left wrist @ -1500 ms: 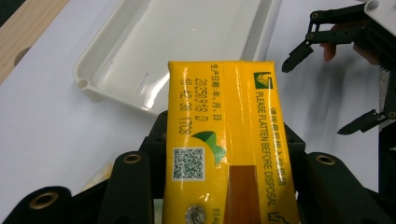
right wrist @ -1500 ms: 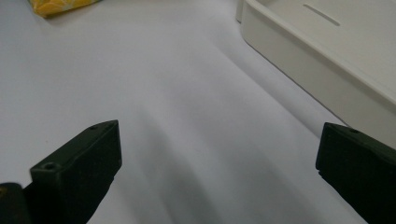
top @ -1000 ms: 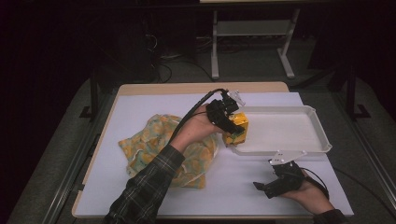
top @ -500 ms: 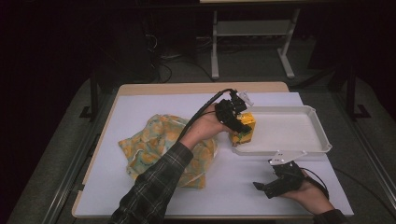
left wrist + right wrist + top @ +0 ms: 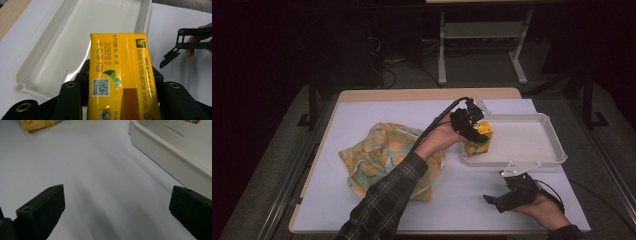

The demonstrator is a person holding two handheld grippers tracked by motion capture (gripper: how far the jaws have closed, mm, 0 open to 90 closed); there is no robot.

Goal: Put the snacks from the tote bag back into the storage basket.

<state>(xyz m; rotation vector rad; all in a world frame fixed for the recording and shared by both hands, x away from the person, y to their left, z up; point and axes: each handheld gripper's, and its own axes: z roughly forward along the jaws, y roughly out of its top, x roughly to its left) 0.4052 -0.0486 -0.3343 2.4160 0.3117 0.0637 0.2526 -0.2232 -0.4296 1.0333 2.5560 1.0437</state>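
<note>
Left arm reaching to 1 o'clock, right hand low at 5 o'clock.

The left claw (image 5: 475, 131) sits at the end of a plaid-sleeved forearm stretched diagonally, jaws clamped on something between them. The right claw (image 5: 493, 200) lies cradled in the right hand (image 5: 542, 207), jaws spread wide, pointing toward 9 o'clock.

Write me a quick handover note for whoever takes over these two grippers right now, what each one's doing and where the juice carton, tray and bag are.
Left gripper: shut on the yellow juice carton, held at the left end of the white tray; whether it touches the tray floor I cannot tell.
Right gripper: open, holds nothing, low over the white table cover in front of the tray.
Yellow patterned bag: lies crumpled left of the tray.
Done: carton brought to the tray.
Left: set it down, release, probably withdraw.
</note>
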